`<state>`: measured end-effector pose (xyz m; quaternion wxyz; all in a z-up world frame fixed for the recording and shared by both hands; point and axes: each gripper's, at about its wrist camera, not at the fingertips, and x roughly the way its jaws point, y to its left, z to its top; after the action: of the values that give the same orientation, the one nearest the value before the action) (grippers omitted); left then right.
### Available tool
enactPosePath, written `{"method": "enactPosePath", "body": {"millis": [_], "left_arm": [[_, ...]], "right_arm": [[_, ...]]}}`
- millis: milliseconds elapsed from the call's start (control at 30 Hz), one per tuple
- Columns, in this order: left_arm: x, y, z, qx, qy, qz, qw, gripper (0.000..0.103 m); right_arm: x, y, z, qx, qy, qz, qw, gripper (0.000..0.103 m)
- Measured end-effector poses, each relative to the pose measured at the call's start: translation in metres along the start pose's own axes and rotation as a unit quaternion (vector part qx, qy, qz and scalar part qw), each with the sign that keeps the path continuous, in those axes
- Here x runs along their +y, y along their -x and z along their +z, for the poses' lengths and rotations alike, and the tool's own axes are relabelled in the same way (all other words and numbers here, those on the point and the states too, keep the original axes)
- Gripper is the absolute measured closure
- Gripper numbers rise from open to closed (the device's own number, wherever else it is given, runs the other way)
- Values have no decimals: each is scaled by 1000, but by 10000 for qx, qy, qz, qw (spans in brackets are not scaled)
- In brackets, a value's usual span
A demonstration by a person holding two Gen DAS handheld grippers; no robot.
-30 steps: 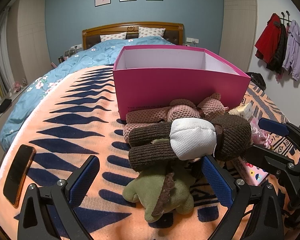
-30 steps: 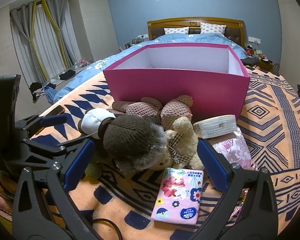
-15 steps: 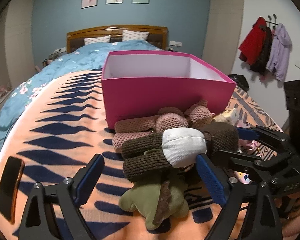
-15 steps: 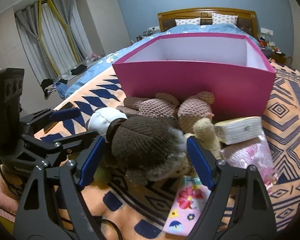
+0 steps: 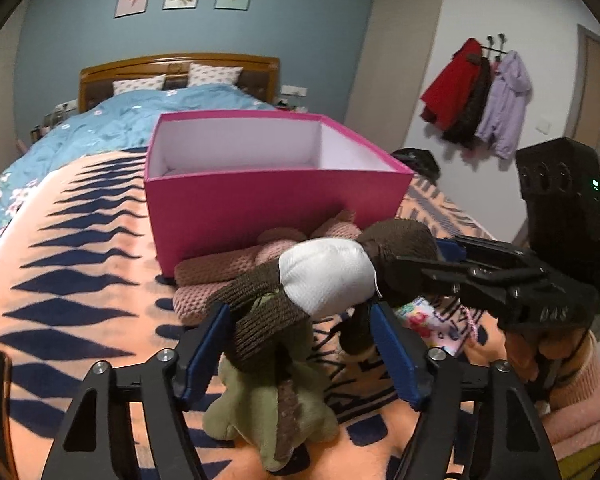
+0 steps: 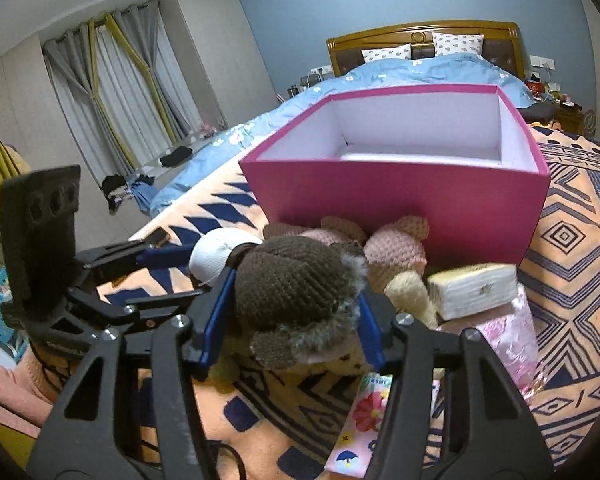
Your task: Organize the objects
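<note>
On bed | both hand-held grippers (image 5: 300,344) (image 6: 294,316) just closed onto brown doll (image 6: 296,284) | green toy (image 5: 276,412) half-hidden

"045" embossed on right tongs (image 5: 432,276) body.

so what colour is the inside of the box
White inside, pink outside; the box shows its lining best in the right wrist view.

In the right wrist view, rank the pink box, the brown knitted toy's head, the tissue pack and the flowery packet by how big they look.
1. Pink box.
2. Brown knitted toy, though nearness to the camera inflates it.
3. Tissue pack and flowery packet look alike; the packet is partly hidden, so unranked.
</note>
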<state>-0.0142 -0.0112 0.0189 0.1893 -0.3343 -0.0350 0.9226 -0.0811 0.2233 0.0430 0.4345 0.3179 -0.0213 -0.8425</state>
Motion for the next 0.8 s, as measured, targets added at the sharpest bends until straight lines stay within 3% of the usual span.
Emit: {"method": "enactPosePath", "body": {"millis": [300, 600, 800], "left_arm": [[10, 5, 30, -132, -76, -143, 9998, 61], [19, 1, 87, -443, -425, 353, 9975, 67], [35, -21, 114, -299, -538, 602, 9963, 67]], "right_arm": [[-3, 15, 36, -374, 78, 145, 9992, 46], [-7, 0, 89, -599, 385, 151, 9973, 46], [-25, -33, 114, -471, 269, 102, 9985, 46]]}}
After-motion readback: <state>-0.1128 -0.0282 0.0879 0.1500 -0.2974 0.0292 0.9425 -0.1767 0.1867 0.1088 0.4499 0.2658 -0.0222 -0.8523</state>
